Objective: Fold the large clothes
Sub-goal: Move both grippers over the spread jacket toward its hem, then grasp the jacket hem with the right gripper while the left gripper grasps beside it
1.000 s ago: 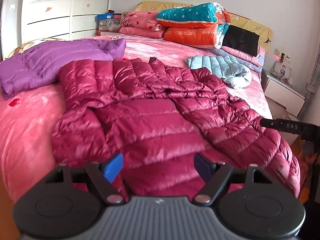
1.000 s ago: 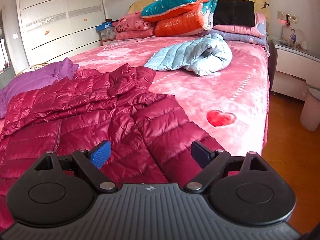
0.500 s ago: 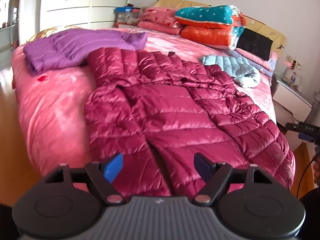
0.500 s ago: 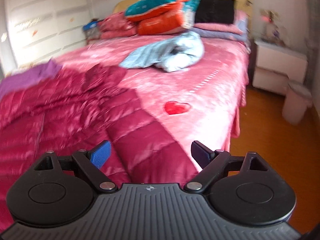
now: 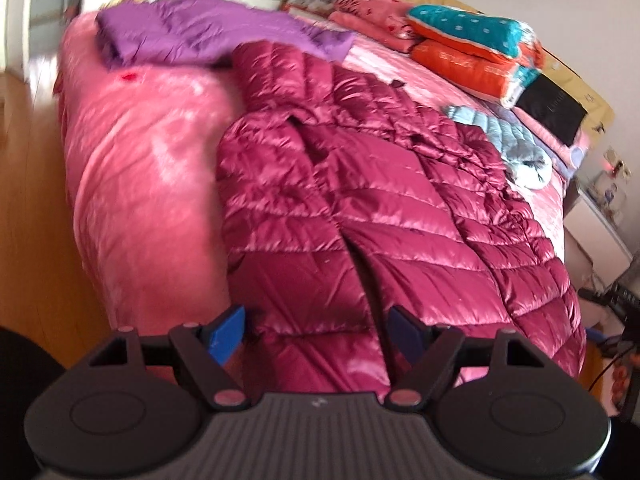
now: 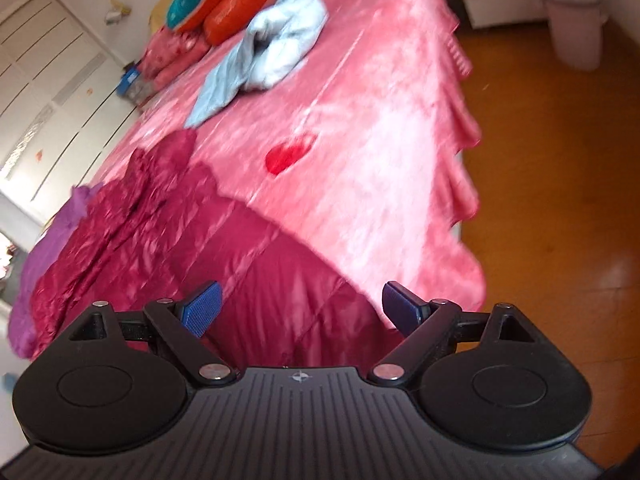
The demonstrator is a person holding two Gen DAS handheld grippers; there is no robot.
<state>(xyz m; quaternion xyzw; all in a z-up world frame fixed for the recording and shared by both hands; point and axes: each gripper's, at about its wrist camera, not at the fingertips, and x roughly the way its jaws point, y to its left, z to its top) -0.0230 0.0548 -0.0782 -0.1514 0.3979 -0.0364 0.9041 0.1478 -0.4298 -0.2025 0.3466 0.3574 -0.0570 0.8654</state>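
The dark red down jacket (image 5: 360,216) lies spread across the foot of the bed, its hem draped over the near edge. The left wrist view takes in nearly all of it: two front panels parted along a dark line down the middle, a sleeve bunched along the right side, the collar end pointing toward the pillows. The right wrist view catches only the jacket's (image 6: 248,280) near corner and one rumpled sleeve trailing off to the left, but it alone shows the bare stretch of bedspread beyond, a red heart (image 6: 290,154) printed on it, the frilled edge hanging over the wooden floor (image 6: 560,200), and a pale bin (image 6: 576,24) by the wall.

The jacket's shell is glossy and slick, stitched into horizontal puffed bands that catch the light; its surface is creased rather than flat.

Both tools hang just short of the hem. The left gripper (image 5: 320,330) has its blue pads spread wide with nothing between them, and the right gripper (image 6: 302,310) is likewise spread and empty.

The pink bedspread (image 5: 140,168) looks plush and velvety. A purple padded coat (image 5: 200,28) lies at the far left corner, touching the red one's shoulder. A light blue quilted jacket (image 5: 512,140) sits crumpled to the right, and folded teal and orange quilts (image 5: 472,48) are stacked at the headboard.
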